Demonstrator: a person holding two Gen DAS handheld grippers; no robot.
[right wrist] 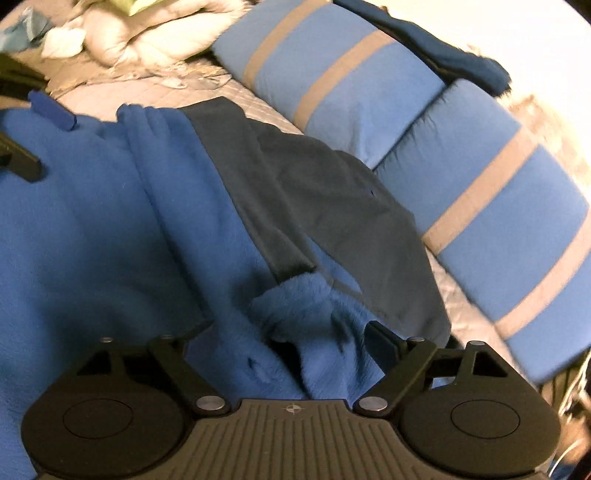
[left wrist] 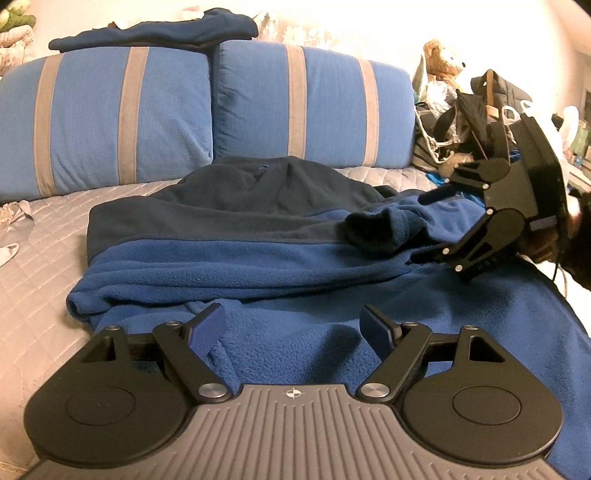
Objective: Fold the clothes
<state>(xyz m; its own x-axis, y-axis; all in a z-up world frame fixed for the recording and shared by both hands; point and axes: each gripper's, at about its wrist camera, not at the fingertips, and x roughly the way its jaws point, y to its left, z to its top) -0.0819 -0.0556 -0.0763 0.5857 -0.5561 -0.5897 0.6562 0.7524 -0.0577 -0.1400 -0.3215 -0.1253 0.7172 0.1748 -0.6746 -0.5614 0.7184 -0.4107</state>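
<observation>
A fleece top (left wrist: 280, 258) lies spread on the quilted bed (left wrist: 44, 258), bright blue below and dark navy (left wrist: 258, 192) toward the pillows. Low over its near hem, my left gripper (left wrist: 291, 325) is open, with fleece lying loose between its fingers. At the right, my right gripper (left wrist: 423, 227) is open beside a sleeve with a dark cuff (left wrist: 369, 229) folded across the body. In the right wrist view the right gripper (right wrist: 288, 338) stands open over the bunched sleeve (right wrist: 295, 306), its pads not pressing it. The left gripper (right wrist: 37, 136) shows at the far left edge.
Two blue pillows with tan stripes (left wrist: 314, 103) stand behind the top, with a folded dark garment (left wrist: 159, 33) on them. A teddy bear (left wrist: 443, 61) and a heap of bags (left wrist: 461, 122) sit at the right. A white duvet (right wrist: 147, 33) is bunched at the far corner.
</observation>
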